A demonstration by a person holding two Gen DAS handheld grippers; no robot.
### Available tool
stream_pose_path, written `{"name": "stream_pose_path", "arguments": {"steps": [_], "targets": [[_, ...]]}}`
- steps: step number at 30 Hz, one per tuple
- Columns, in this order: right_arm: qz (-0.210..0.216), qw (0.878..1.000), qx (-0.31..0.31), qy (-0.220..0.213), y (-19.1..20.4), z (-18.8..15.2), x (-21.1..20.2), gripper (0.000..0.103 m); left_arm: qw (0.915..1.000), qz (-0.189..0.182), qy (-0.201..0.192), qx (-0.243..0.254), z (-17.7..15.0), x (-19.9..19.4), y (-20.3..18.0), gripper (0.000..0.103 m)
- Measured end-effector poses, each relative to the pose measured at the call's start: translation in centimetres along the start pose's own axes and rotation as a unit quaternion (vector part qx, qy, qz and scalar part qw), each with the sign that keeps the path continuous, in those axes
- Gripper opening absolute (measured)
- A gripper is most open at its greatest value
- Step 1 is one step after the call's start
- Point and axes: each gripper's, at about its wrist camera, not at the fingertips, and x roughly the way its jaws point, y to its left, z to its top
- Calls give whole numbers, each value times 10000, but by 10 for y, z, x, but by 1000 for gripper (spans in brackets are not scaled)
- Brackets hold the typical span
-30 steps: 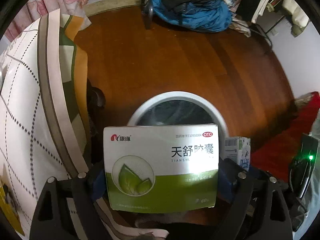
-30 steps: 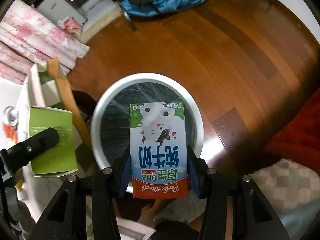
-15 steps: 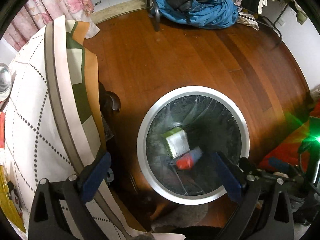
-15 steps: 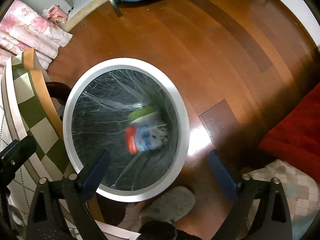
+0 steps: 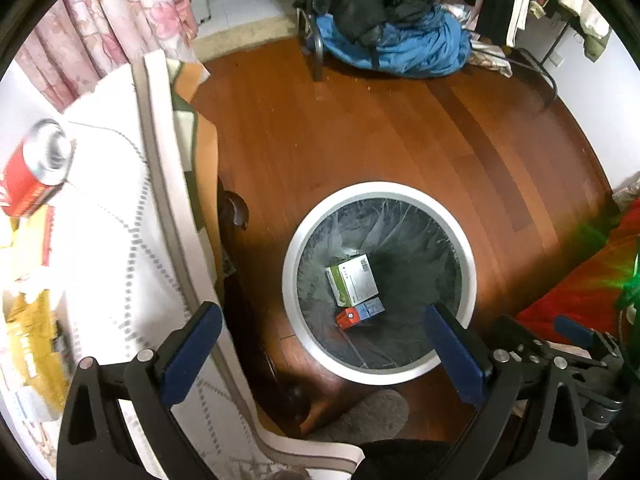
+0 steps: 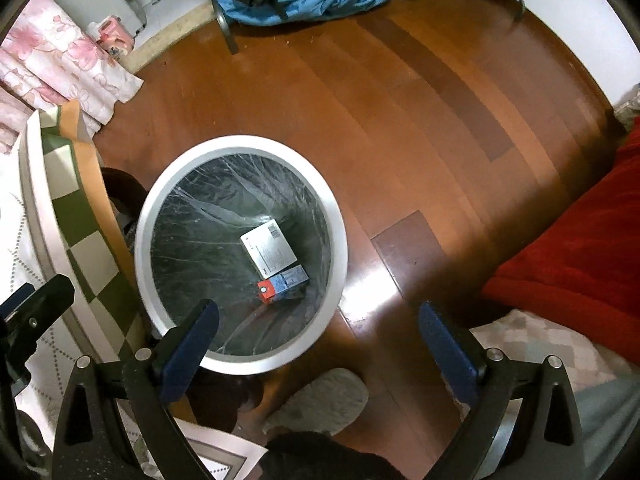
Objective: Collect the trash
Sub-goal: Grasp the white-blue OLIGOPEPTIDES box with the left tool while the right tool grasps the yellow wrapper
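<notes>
In the left wrist view, the left gripper (image 5: 322, 346) is hanging with fingers spread and empty above the bin (image 5: 288, 268), where the green-and-white box (image 5: 352, 285) and the milk carton (image 5: 360, 314) are already lying. A red can (image 5: 34, 174) is still waiting on the table (image 5: 104, 240). In the right wrist view, the right gripper (image 6: 318, 342), whose jaws have just been opening, is holding nothing over that bin.

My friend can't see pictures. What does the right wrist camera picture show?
A round white trash bin with a dark liner sits on a brown wooden floor, holding a white medicine box and a small milk carton. The right hand-held gripper hangs open and empty above it.
</notes>
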Motion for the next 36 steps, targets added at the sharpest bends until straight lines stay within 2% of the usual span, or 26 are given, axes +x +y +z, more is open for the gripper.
{"name": "stream_pose_path", "arguments": {"steps": [13, 16, 20, 24, 27, 32, 36], "targets": [[191, 9965, -7, -819, 11, -32, -124, 101, 9965, -214, -798, -151, -19, -111, 19, 103], [355, 9941, -26, -1022, 21, -42, -156, 101, 9942, -289, -999, -274, -24, -140, 36, 103], [630, 9901, -166, -1241, 47, -53, -193, 101, 9895, -220, -1326, -531, -33, -182, 79, 103], [1042, 9841, -570, -1320, 105, -66, -217, 101, 9842, 80, -1524, -899, -50, -209, 139, 103], [1274, 9805, -953, -1155, 160, -73, -209, 101, 9794, 486, -1520, -1233, -72, -214, 191, 103], [1716, 9730, -1417, -615, 256, -87, -165, 101, 9712, 1124, -1092, -1792, -117, -179, 280, 103], [1641, 9710, -1727, -183, 327, -95, -116, 101, 9694, 1396, -698, -1895, -139, -141, 326, 103]]}}
